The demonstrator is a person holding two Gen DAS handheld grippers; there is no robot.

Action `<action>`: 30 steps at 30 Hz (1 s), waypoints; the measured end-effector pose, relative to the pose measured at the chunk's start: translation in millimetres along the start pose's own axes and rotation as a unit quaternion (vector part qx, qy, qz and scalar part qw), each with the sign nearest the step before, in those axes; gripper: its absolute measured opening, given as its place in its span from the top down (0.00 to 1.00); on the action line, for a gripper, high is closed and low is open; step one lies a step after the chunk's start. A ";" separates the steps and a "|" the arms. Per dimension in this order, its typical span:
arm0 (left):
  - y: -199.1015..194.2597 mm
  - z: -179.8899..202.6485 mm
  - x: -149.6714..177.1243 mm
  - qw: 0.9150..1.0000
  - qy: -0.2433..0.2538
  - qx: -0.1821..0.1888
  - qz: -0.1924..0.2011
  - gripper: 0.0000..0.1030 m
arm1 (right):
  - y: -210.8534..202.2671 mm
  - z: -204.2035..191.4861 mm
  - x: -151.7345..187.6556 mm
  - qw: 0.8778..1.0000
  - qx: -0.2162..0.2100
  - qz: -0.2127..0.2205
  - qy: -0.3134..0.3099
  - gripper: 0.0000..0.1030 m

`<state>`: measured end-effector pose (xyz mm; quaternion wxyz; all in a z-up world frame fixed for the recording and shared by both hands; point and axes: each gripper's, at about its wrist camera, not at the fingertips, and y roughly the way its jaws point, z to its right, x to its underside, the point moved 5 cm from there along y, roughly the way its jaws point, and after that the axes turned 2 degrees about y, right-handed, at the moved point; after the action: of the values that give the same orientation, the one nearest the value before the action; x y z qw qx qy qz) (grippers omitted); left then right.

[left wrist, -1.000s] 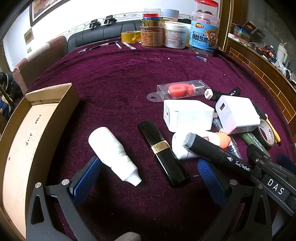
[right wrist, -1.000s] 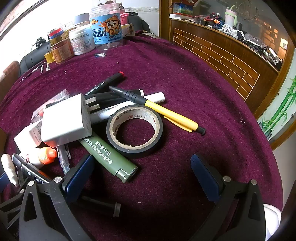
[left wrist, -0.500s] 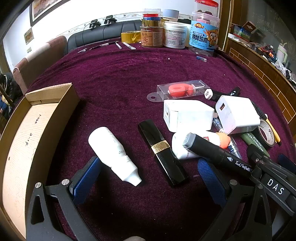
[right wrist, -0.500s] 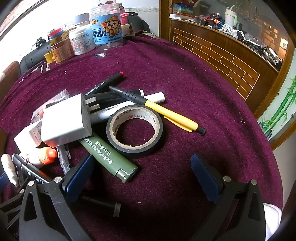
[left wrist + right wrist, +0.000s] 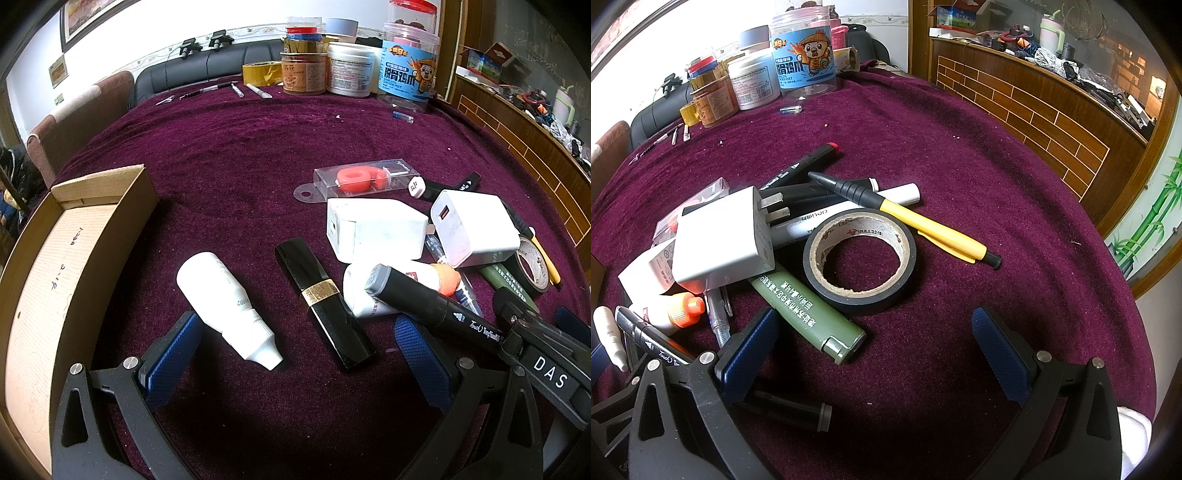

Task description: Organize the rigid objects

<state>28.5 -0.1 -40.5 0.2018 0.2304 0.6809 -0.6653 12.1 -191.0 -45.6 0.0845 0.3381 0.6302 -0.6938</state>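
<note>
A white squeeze bottle (image 5: pixel 225 306) and a black lipstick tube with a gold band (image 5: pixel 323 302) lie just ahead of my open left gripper (image 5: pixel 295 354), nothing between its fingers. A black marker (image 5: pixel 432 302) rests on a white glue bottle with an orange cap (image 5: pixel 391 286). Two white chargers (image 5: pixel 373 229) (image 5: pixel 474 225) sit behind them. In the right wrist view my open right gripper (image 5: pixel 875 350) hovers near a green lighter (image 5: pixel 809 310), a black tape roll (image 5: pixel 860 258) and a yellow pen (image 5: pixel 923 225). A cardboard box (image 5: pixel 55 266) lies at left.
Jars and tubs (image 5: pixel 406 70) stand at the table's far edge, with a yellow tape roll (image 5: pixel 262 72) and small tools. A clear packet holding a red ring (image 5: pixel 362 179) lies mid-table. A brick-patterned counter (image 5: pixel 1034 110) runs along the right. A dark sofa (image 5: pixel 207 70) is behind.
</note>
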 end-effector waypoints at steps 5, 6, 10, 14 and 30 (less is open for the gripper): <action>-1.1 -0.7 1.9 1.000 -0.005 0.001 -0.024 0.01 | 0.0 0.0 -0.1 1.000 0.000 0.000 0.000 0.00; -2.2 -0.9 4.2 1.000 -0.005 0.002 -0.030 0.01 | 0.0 -0.2 -0.1 1.000 0.000 0.000 0.000 0.00; -7.6 -2.0 13.2 1.000 0.003 0.008 -0.028 0.01 | -0.1 -0.2 -0.1 1.000 0.000 -0.001 0.000 0.00; -8.1 -1.4 13.4 1.000 0.008 0.007 -0.029 0.01 | 0.1 -0.8 -0.3 1.000 0.001 0.000 0.000 0.00; -24.5 -26.7 17.5 0.992 -0.037 0.123 0.004 0.02 | -3.7 -8.6 7.0 0.996 -0.076 -0.033 -0.047 0.00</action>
<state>0.9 27.1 -29.9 0.1997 0.2316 0.5850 -0.7512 7.9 -180.1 -46.4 0.1165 0.2773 0.6870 -0.6615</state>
